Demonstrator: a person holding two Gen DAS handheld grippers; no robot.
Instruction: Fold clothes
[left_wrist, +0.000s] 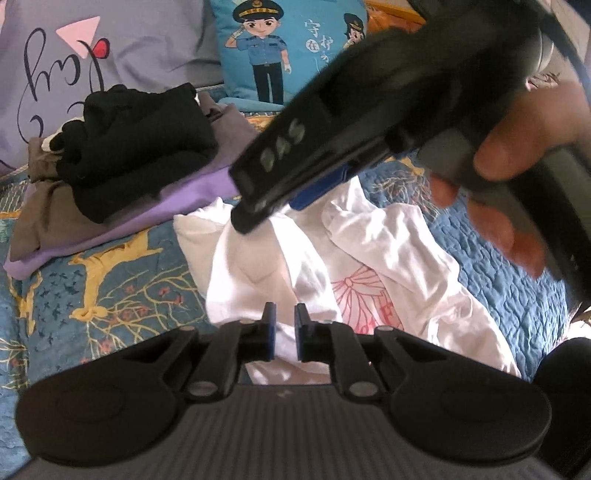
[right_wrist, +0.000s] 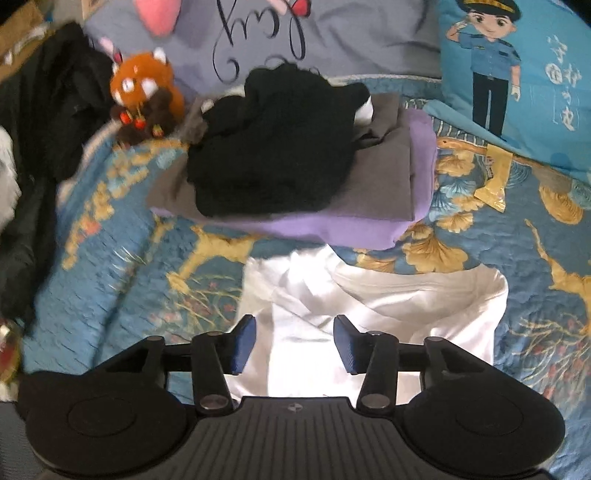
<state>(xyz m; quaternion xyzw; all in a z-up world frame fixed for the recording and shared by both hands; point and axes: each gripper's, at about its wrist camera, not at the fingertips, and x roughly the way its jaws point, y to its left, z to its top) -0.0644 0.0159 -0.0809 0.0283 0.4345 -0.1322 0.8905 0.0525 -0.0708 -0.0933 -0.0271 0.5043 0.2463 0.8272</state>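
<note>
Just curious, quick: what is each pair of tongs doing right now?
Left tongs: nearly shut, white shirt between; grip cannot be told.
Right tongs: open, holding nothing.

Left tool (left_wrist: 284, 332) narrow, right tool (right_wrist: 294, 341) apart

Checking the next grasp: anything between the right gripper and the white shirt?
Nothing visible. The right gripper hangs open directly over the white shirt, bare cloth between its fingers. The stack of folded clothes lies beyond, clear of it.

A blue quilt (right_wrist: 122, 258) is covering the bed; pillows (right_wrist: 369, 40) are leaning along the frame's top edge.
</note>
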